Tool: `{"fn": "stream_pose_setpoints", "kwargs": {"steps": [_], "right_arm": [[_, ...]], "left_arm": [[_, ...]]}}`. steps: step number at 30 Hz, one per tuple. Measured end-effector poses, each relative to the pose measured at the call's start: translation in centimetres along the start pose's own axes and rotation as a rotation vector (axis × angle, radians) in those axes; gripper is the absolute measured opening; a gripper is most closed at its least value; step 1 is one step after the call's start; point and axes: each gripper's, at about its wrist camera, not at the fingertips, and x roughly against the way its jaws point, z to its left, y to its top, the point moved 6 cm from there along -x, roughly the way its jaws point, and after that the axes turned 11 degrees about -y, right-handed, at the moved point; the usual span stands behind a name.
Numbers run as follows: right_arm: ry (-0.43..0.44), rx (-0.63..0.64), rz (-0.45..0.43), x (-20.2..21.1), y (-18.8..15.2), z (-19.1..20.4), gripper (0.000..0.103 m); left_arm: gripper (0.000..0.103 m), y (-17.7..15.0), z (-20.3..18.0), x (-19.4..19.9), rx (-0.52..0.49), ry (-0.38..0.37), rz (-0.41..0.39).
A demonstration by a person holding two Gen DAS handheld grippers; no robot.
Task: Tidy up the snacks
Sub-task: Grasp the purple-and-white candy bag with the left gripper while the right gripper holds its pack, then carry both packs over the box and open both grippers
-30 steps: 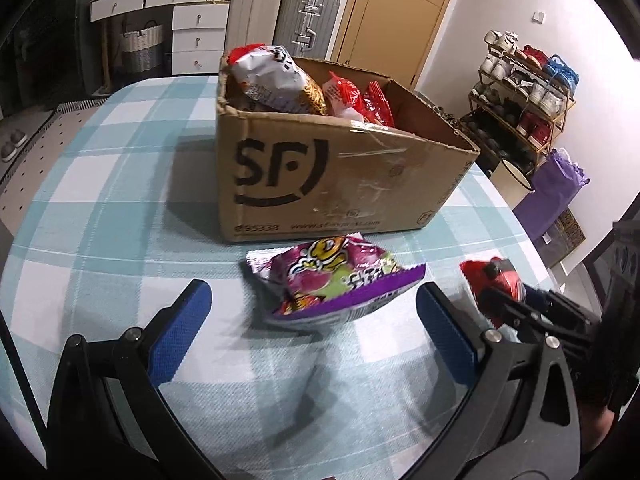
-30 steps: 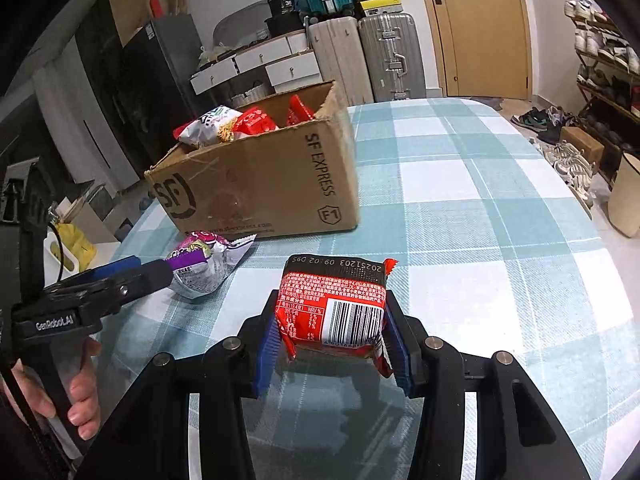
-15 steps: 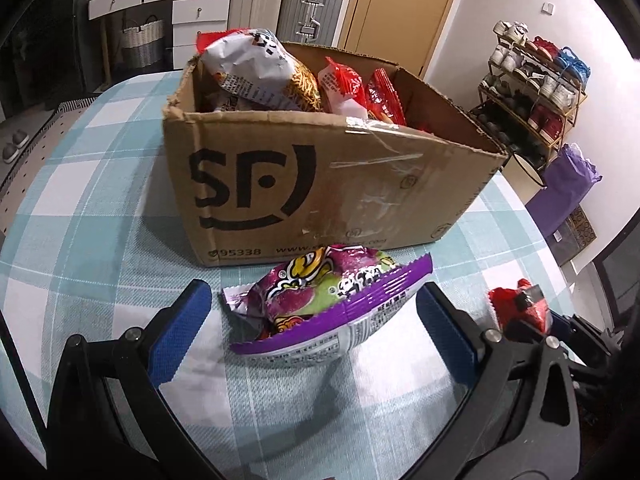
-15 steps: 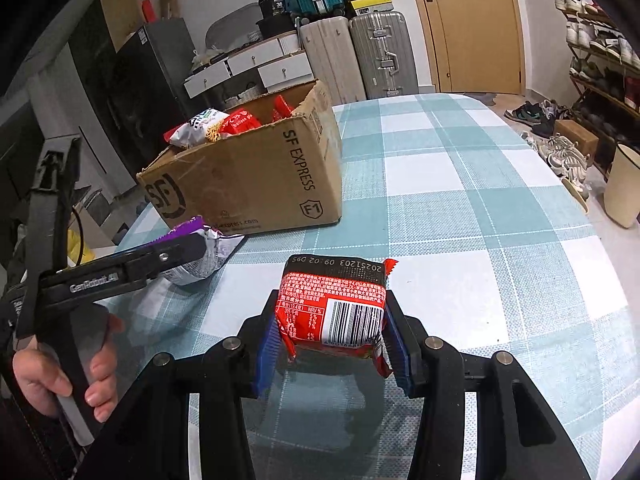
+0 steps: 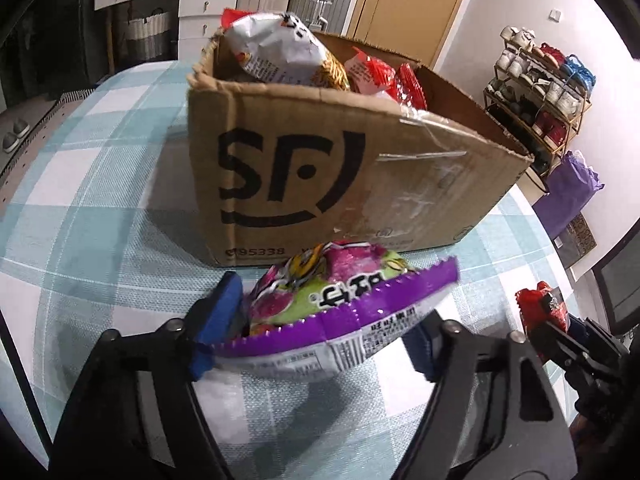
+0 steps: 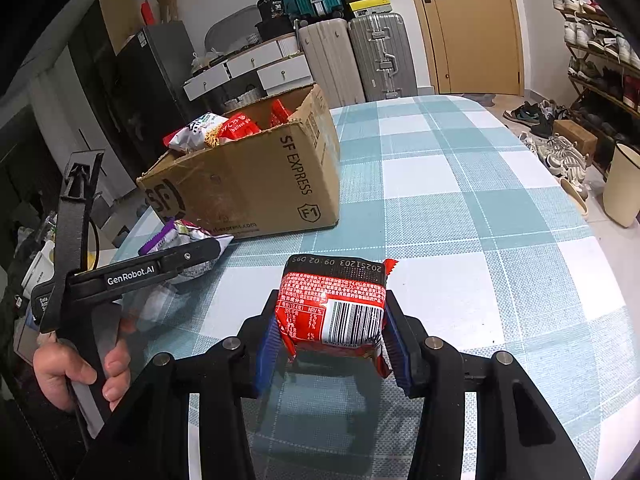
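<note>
While the purple snack bag (image 5: 352, 312) lies on the checked tablecloth (image 5: 92, 184) just in front of the cardboard box (image 5: 320, 168), the left gripper (image 5: 324, 332) has its jaws closing around it. The blue left pad (image 5: 218, 320) touches the bag's left side; the right pad is mostly hidden behind the bag's purple serrated seam, so contact there cannot be told. The bag is puffed, pink and green on its face, with a white printed back panel turned toward the camera.

Right gripper (image 6: 332, 344): jaws nearly shut, clamped on a red snack packet (image 6: 334, 308), pads pressing both sides. The packet is held above the tablecloth with its barcode and date print facing the camera. It stands well apart from the box, to the right of the left gripper.

The box is open-topped, marked SF on the near wall and SF EXPRESS on the side. It stands directly behind the purple bag. Inside it are a white noodle-print bag (image 5: 280, 52) rising above the rim and several red packets (image 5: 384, 80).

A hand (image 6: 76, 368) grips the left tool's handle, seen from the right wrist. Suitcases (image 6: 352, 56), a door (image 6: 472, 24) and a shoe rack (image 5: 540, 92) stand beyond the table.
</note>
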Motion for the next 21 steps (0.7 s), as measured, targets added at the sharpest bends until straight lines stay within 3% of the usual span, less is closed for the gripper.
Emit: {"fn": "stream_pose_setpoints", "kwargs": {"steps": [3,21], "right_arm": [[0.001,0.006,-0.001,0.2,0.0,0.2,0.047],[0.007,0.039,-0.046,3.3,0.5,2.2,0.047]], "left_arm": [[0.054,0.1,0.4,0.2,0.000,-0.011,-0.001],[0.053,-1.2,0.4,6.4,-0.033,-0.036,-0.047]]}}
